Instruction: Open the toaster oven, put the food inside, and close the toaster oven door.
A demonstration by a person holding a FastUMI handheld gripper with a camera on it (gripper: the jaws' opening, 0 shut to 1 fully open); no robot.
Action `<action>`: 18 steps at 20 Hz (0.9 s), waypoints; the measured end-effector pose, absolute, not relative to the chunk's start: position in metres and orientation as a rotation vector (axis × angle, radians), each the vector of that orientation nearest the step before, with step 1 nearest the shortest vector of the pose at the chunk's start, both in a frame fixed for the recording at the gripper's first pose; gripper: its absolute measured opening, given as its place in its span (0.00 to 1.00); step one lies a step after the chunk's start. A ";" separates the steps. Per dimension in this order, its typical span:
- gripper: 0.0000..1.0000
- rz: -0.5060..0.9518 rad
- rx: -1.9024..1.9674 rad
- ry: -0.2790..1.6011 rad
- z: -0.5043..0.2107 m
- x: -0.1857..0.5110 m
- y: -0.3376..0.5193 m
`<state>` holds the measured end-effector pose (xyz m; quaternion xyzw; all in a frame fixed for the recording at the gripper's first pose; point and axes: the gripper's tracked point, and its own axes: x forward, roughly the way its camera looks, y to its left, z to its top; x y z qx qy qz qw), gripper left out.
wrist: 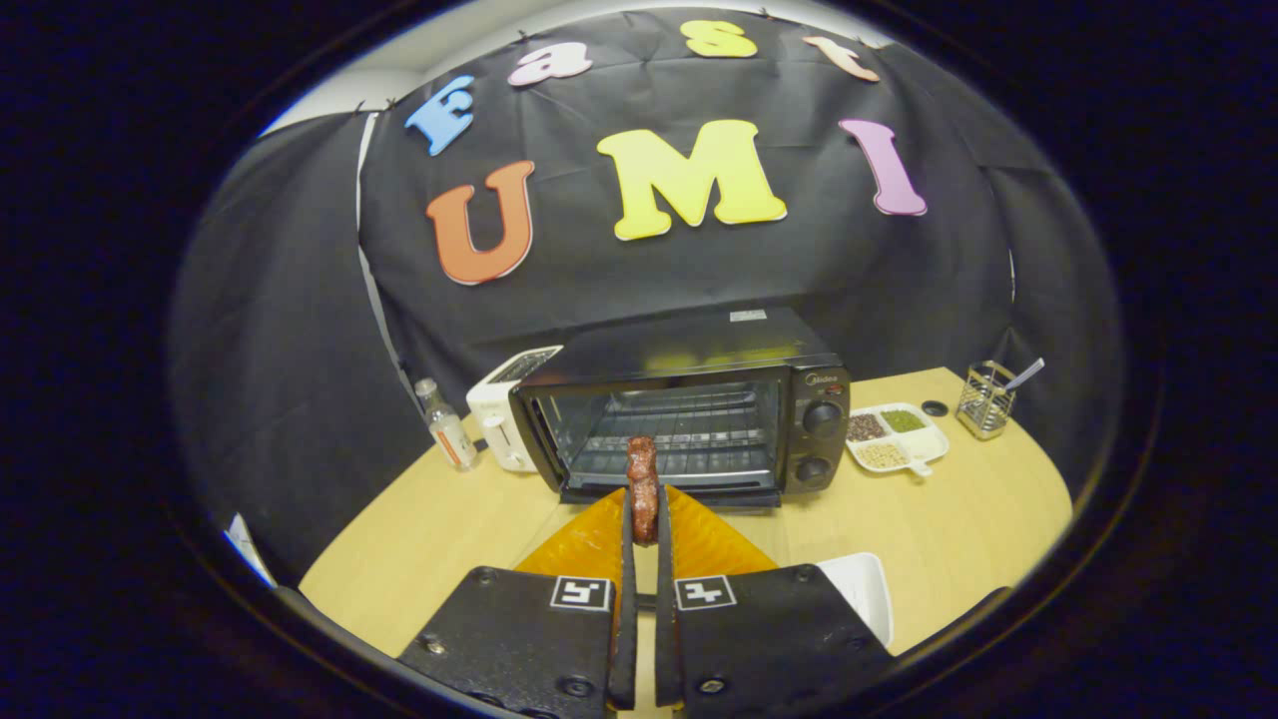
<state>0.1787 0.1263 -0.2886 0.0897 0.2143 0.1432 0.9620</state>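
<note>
Ahead of the gripper [645,524] pinching food [642,486], toaster oven [689,419] open.

Light falls from above, bright and even on the counter [449,559], dimmer toward the booth's cloth wall. The toaster oven [689,409] carries soft yellow reflections on its dark top, and its open cavity stays shadowy. Fisheye distortion bends the counter edge and the far wall strongly outward. The hand-held gripper [645,519], clamped on the food [642,479], looks sharp; edges soften.
</note>
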 end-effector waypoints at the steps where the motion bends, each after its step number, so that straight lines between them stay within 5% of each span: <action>1: 0.11 0.284 0.232 0.424 -0.291 0.187 0.129; 10: 0.10 0.326 0.815 0.383 -0.337 0.273 0.156; 18: 0.13 0.248 0.884 0.426 -0.376 0.346 0.152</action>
